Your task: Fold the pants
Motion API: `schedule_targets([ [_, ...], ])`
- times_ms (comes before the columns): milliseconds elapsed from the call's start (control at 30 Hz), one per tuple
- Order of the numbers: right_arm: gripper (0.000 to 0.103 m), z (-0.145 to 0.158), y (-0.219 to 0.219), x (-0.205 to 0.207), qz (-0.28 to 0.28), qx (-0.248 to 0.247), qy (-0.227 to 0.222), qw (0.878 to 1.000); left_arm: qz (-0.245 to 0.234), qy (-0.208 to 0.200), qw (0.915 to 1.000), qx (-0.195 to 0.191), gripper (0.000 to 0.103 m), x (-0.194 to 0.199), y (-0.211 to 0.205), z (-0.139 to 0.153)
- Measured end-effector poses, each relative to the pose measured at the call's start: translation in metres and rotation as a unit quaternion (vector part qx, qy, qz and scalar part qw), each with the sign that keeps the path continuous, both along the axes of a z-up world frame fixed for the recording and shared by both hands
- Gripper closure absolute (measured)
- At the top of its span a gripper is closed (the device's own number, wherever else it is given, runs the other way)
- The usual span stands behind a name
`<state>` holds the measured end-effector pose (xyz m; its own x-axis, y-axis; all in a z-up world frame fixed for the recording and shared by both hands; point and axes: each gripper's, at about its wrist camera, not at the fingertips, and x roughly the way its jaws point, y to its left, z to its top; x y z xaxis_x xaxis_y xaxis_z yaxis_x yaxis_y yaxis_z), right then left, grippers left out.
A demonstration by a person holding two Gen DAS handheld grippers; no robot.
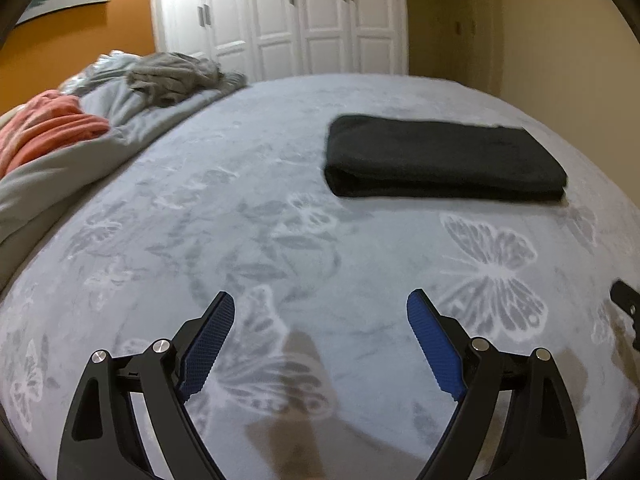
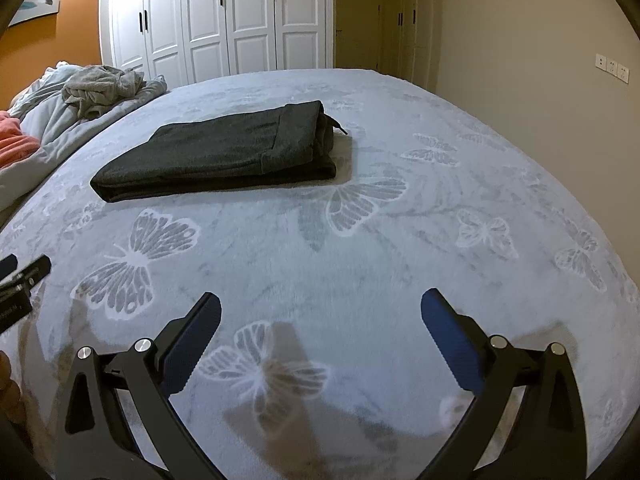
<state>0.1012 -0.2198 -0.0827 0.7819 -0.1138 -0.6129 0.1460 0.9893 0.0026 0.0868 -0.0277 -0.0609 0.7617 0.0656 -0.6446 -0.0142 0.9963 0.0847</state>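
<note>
While butterfly-print bedspread (image 2: 400, 240) fills both views, dark pants (image 2: 224, 152) lie folded in flat rectangle on it, well ahead of both grippers. Left gripper (image 1: 320, 312): fingers spread wide, holding nothing. Right gripper (image 2: 320, 308): fingers likewise wide, empty. Drawstring tip (image 2: 338, 127) protrudes at pants' far end.

One pair of dark charcoal fabric pants (image 2: 224, 152), folded into flat rectangle, on one bed with pale grey butterfly-print blanket (image 2: 400, 248).
Two black handheld grippers: left gripper (image 1: 320, 312), right gripper (image 2: 320, 308); each with two blue-padded fingers (image 1: 212, 344), four fingers total.
One crumpled grey cloth (image 1: 176, 76) at bed's far left.
One coral-pink bunched blanket (image 1: 44, 128) beside it.
One white panelled wardrobe (image 2: 216, 16); door count unclear.
One framed wall picture (image 2: 36, 0).
One white wall socket strip (image 2: 612, 67).
</note>
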Motion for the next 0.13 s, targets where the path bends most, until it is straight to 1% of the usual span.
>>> schedule_targets([
  [133, 0.005, 0.0000, -0.0001, 0.0001, 0.000, 0.001, 0.000, 1.000, -0.009, 0.003, 0.9999, 0.006, 0.017, -0.0005, -0.0052, -0.0022],
])
